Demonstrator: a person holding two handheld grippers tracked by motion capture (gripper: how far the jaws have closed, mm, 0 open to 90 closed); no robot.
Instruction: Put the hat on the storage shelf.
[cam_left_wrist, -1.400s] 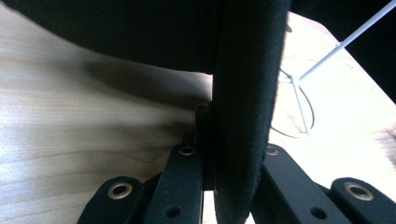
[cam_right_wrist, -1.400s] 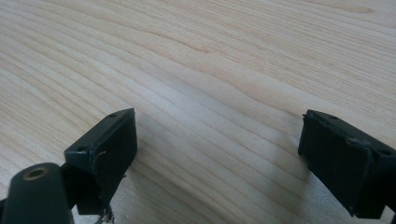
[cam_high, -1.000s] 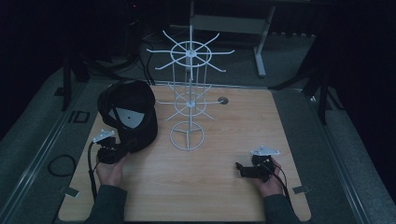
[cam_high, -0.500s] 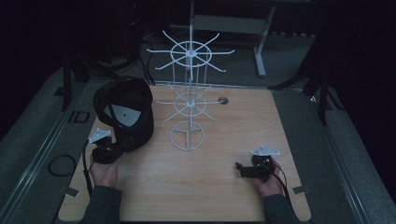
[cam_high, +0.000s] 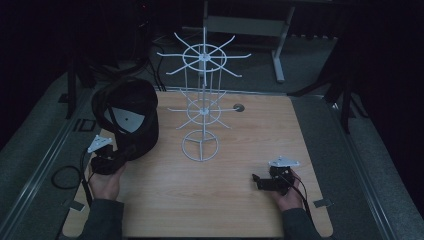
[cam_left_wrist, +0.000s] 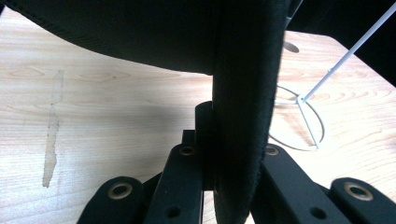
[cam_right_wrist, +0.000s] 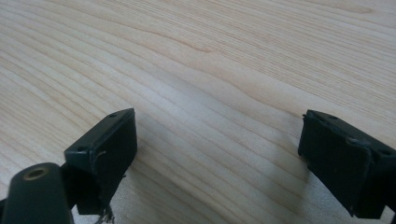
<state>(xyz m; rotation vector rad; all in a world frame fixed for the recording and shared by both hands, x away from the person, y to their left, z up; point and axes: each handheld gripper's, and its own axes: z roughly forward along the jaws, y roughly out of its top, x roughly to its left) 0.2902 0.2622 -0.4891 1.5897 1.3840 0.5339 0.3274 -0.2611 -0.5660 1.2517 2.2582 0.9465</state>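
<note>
Left claw (cam_high: 131, 150): you had it clamped on the brim of the black fabric cap (cam_high: 127, 115), held above the worktop's (cam_high: 240, 205) left side.
Right claw (cam_right_wrist: 219, 154): you held it wide open, gripping nothing, over pale woodgrain.
Rack (cam_high: 202, 107): white wire, round base, beside the cap.

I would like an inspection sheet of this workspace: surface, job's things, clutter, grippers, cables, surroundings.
Surface: light wooden table, with a pale streak in the left gripper view.
Job's things: black cap, lifted by its brim; white wire rack standing upright beside it.
Clutter: nothing seen.
Grippers: left hand-held gripper shut on the cap brim; right hand-held gripper open, low over bare wood.
Cables: black cable looping off the left table edge.
Surroundings: dark room, grey floor, a table leg behind.
</note>
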